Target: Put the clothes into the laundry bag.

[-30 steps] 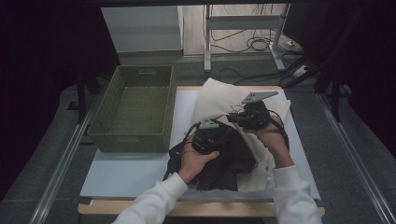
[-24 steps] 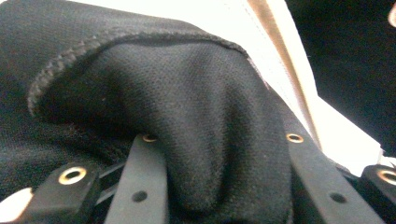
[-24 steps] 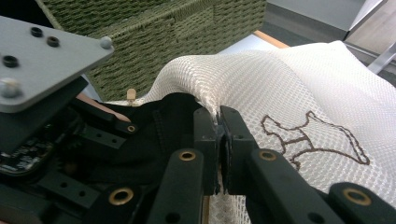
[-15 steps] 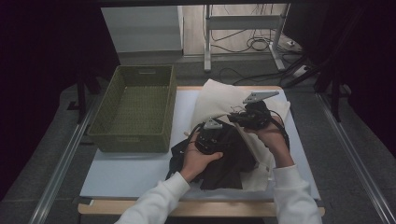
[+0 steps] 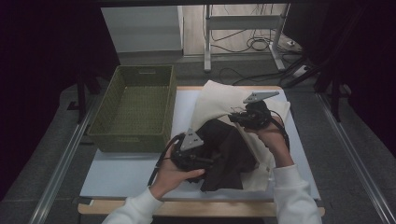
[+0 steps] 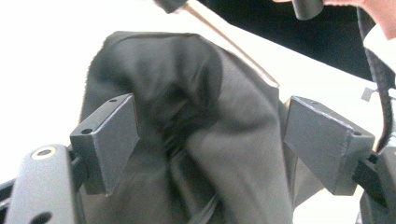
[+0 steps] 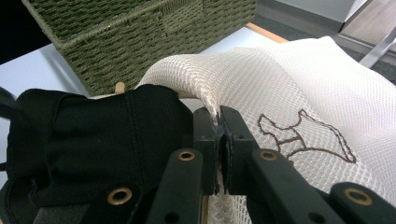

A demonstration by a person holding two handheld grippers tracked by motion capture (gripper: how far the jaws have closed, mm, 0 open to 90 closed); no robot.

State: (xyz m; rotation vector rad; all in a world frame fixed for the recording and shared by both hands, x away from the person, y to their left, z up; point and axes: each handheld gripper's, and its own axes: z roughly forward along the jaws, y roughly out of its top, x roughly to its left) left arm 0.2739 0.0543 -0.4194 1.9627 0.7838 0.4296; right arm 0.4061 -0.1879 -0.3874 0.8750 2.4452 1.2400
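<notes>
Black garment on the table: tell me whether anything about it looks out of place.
The black garment lies bunched and crumpled, half inside the white mesh bag and half spilling onto the table. The left gripper has just opened around it; the right gripper pinches the bag's edge.

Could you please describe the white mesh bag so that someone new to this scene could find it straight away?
Start at the green basket on the table's left; the mesh bag lies just to its right on the white mat. The right gripper pinches its edge, and a black garment lies partly on it. It is the pale cream netted fabric, with a brown outline figure stitched on.
</notes>
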